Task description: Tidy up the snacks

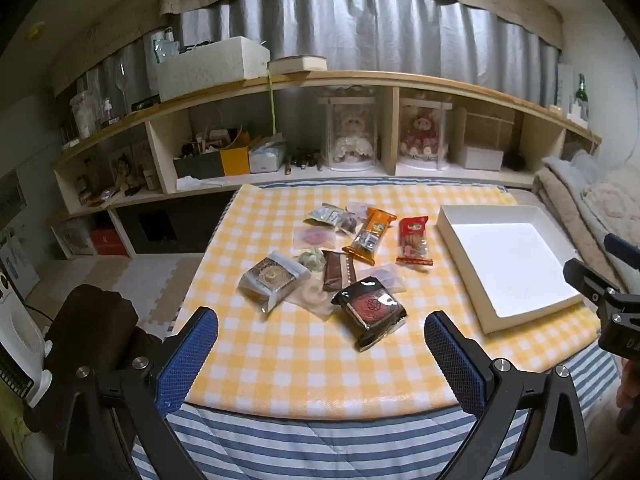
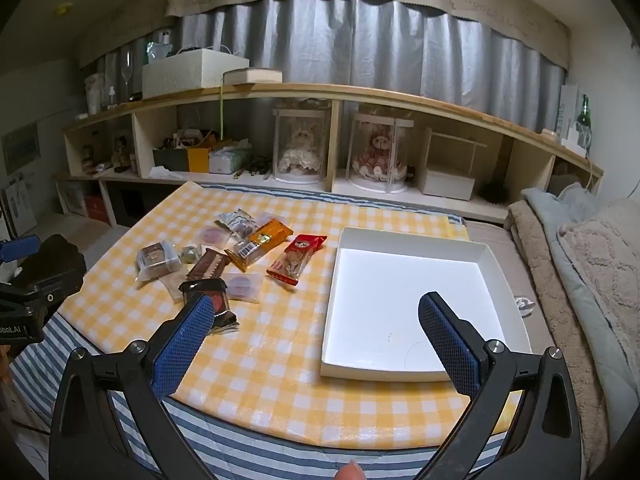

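Several wrapped snacks lie in a loose pile on the yellow checked tablecloth [image 1: 280,360]: a black packet with a red cake [image 1: 370,308], a clear-wrapped round cake [image 1: 272,278], a brown bar [image 1: 339,270], an orange bar [image 1: 370,236] and a red biscuit packet [image 1: 414,240]. A white shallow box [image 1: 452,240] lies to the right, nothing inside it. My left gripper [image 1: 320,344] hangs open above the table's near edge, short of the black packet. My right gripper [image 2: 316,328] is open too, near the box's [image 2: 332,312] front left corner; the red packet [image 2: 296,258] and black packet [image 2: 206,292] lie left of it.
A long wooden shelf unit [image 1: 360,80] with boxes, dolls in clear cases and a bottle runs behind the table. Folded blankets [image 2: 580,260] lie to the right. A white heater [image 1: 20,340] stands at the left on foam floor mats. A striped quilt hangs under the cloth.
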Tool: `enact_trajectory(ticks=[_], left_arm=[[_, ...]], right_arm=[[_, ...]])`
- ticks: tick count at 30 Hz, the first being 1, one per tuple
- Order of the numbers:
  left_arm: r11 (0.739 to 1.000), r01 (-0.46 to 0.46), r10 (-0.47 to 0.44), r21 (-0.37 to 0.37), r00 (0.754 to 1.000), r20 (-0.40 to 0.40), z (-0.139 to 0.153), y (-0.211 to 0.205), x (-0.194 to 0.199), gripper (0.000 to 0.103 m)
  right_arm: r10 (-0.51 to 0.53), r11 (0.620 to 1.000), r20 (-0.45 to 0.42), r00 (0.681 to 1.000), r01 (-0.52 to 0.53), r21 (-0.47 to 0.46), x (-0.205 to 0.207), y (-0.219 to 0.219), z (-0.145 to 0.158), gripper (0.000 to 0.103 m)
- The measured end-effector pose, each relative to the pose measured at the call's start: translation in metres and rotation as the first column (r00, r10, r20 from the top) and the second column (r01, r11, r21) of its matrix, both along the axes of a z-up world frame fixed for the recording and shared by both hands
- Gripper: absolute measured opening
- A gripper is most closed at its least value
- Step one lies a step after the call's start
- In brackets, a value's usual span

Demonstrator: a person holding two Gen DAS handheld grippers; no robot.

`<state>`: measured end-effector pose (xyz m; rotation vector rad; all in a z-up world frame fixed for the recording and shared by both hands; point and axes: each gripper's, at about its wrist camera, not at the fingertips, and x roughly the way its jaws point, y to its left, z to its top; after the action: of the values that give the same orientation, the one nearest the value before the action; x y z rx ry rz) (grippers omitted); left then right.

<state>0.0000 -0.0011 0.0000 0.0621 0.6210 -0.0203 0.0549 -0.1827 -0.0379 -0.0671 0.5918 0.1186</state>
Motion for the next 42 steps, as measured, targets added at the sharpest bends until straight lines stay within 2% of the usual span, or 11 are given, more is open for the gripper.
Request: enact_trajectory(ticks=[4,42], left_arm=[[1.0,0.003,-0.003,-0.001,1.0,-0.002,-0.0074,-0.0034,0.0019,0.103],[1.0,0.002,-0.002,-0.009,1.0,-0.003,-0.0045,0.0013,0.0033,0.103]], right_arm=[[0.0,1.0,0.0,1.0,0.0,0.0,0.0001,0.0001,-0.0001,0.103],[0.001,1.0,-0.001,1.0,-0.001,-0.001,-0.0006,0.0012,-0.0006,0.103]])
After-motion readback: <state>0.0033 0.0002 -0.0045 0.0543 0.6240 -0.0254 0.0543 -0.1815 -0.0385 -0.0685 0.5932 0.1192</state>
